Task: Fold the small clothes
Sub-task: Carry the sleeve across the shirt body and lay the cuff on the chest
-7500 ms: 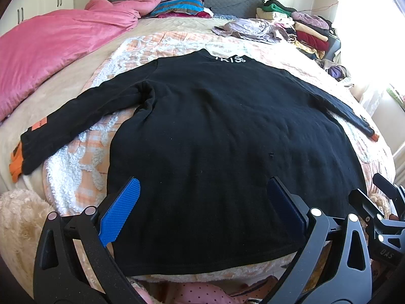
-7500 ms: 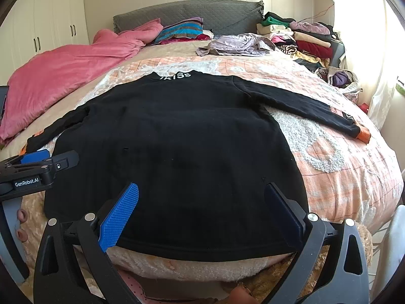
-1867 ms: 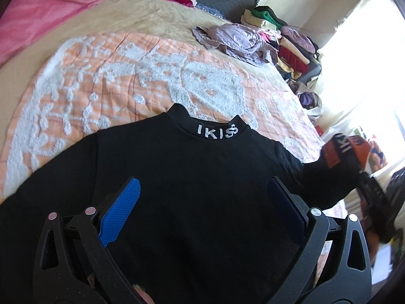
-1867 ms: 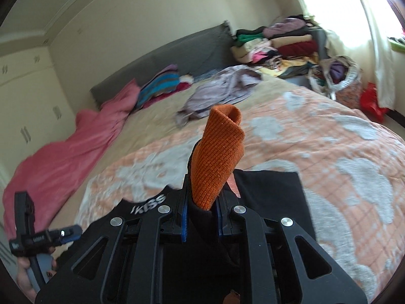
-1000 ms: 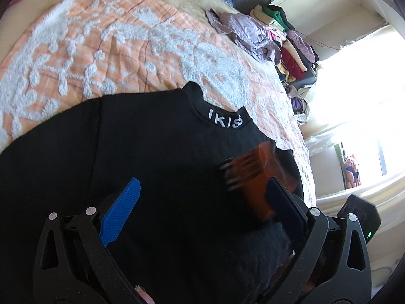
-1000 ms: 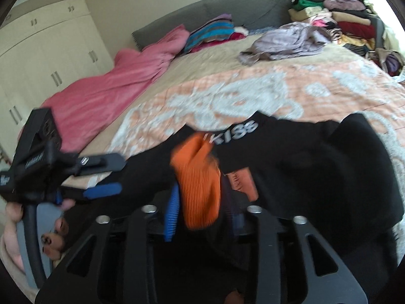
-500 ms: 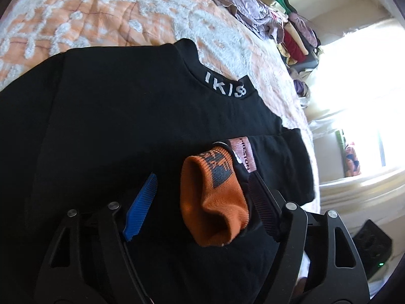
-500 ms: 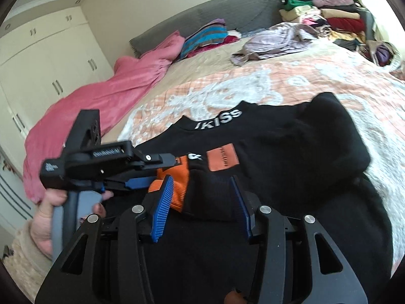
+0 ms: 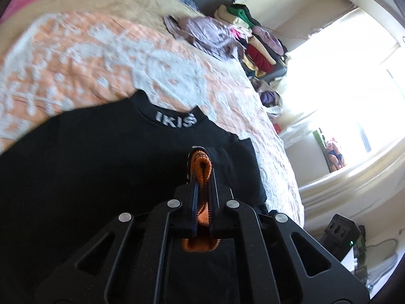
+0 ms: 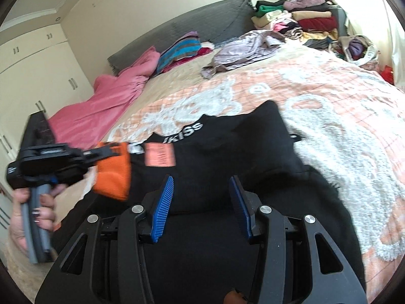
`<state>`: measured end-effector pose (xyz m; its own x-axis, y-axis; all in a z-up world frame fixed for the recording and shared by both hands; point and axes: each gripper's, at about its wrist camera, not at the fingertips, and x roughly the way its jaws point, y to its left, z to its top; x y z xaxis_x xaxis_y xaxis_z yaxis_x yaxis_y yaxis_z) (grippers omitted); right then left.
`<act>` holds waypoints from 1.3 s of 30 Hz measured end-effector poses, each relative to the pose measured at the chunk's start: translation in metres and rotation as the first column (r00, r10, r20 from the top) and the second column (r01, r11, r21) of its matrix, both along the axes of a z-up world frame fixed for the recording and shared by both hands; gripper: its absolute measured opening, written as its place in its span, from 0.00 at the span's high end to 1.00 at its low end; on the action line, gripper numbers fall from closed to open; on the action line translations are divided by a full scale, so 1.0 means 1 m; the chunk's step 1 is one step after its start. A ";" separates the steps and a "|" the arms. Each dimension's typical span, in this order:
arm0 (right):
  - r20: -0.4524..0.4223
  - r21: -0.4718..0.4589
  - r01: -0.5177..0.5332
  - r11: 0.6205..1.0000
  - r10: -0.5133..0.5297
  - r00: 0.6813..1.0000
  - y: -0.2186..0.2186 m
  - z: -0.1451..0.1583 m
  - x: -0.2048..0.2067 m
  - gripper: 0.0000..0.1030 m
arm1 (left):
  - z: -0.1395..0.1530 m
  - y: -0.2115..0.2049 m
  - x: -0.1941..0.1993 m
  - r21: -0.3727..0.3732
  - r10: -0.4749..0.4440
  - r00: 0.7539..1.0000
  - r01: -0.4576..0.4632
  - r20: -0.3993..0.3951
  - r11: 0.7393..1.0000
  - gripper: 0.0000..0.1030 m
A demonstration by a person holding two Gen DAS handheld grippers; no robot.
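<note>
A black long-sleeved top (image 9: 88,167) with white collar lettering (image 9: 176,122) lies on the bed; it also shows in the right wrist view (image 10: 227,167). Its right sleeve is folded across the chest. My left gripper (image 9: 202,167) is shut on the sleeve's orange cuff (image 9: 202,164), which also shows in the right wrist view (image 10: 114,174), held at the top's left side. My right gripper (image 10: 201,200) is open and empty just above the folded sleeve, with blue pads (image 10: 163,207).
The orange and white quilt (image 10: 341,116) covers the bed. A pink duvet (image 10: 106,106) lies at the far left, a lilac garment (image 10: 245,48) near the grey headboard (image 10: 192,20), and stacked clothes (image 10: 303,15) at the far right. A bright window (image 9: 349,76) is to the right.
My left gripper has closed on the orange cuff. My right gripper has let the cuff go, opened wider and drawn back; the cuff has moved left across the top.
</note>
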<state>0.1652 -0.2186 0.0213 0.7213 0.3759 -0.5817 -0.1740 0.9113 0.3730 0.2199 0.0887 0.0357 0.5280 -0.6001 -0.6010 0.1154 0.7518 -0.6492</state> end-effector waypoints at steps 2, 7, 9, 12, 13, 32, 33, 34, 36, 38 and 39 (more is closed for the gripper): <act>-0.002 -0.018 0.023 1.000 -0.024 1.000 -0.003 -0.001 0.000 0.57 | 0.000 0.009 -0.002 0.000 0.009 1.000 -0.009 -0.008 1.000 0.99; -0.024 -0.025 0.065 0.998 -0.066 0.998 -0.013 -0.007 0.003 0.57 | -0.014 0.024 -0.004 0.018 0.045 0.997 -0.044 -0.061 0.999 0.99; -0.023 -0.049 0.079 0.996 -0.080 0.997 -0.014 -0.008 0.004 0.57 | -0.019 0.030 -0.005 0.023 0.052 0.996 -0.051 -0.075 0.998 0.99; -0.035 -0.064 0.093 0.994 -0.095 0.995 -0.017 -0.011 0.009 0.57 | -0.025 0.035 -0.005 0.036 0.069 0.993 -0.066 -0.095 0.997 0.99; -0.039 -0.065 0.097 0.993 -0.100 0.994 -0.018 -0.012 0.010 0.57 | -0.026 0.038 -0.006 0.040 0.073 0.992 -0.069 -0.099 0.997 0.99; -0.130 -0.248 0.034 0.968 -0.068 0.989 0.008 -0.036 0.064 0.53 | -0.053 -0.028 -0.006 0.432 -0.035 0.994 0.078 -0.107 0.898 0.65; -0.144 -0.258 0.033 0.966 -0.073 0.987 0.007 -0.040 0.065 0.52 | -0.060 -0.027 -0.006 0.447 -0.027 0.992 0.080 -0.125 0.891 0.65; -0.160 -0.269 0.032 0.963 -0.078 0.984 0.006 -0.044 0.067 0.52 | -0.065 -0.024 -0.009 0.443 -0.024 0.992 0.077 -0.123 0.893 0.64; -0.196 -0.286 0.025 0.958 -0.084 0.977 0.004 -0.056 0.071 0.51 | -0.065 -0.022 -0.014 0.444 -0.017 0.994 0.066 -0.112 0.894 0.62; -0.185 -0.289 0.017 0.957 -0.073 0.980 0.003 -0.060 0.068 0.51 | -0.063 -0.021 -0.020 0.444 -0.009 0.995 0.054 -0.104 0.894 0.58; -0.177 -0.291 0.018 0.957 -0.072 0.982 0.003 -0.060 0.065 0.50 | -0.063 -0.019 -0.023 0.439 -0.006 0.995 0.049 -0.099 0.897 0.55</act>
<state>0.2303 -0.2154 -0.0392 0.6043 0.1435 -0.7838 -0.0839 0.9896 0.1164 0.1969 0.0693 -0.0269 0.4443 -0.2764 -0.8521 0.0959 0.9604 -0.2615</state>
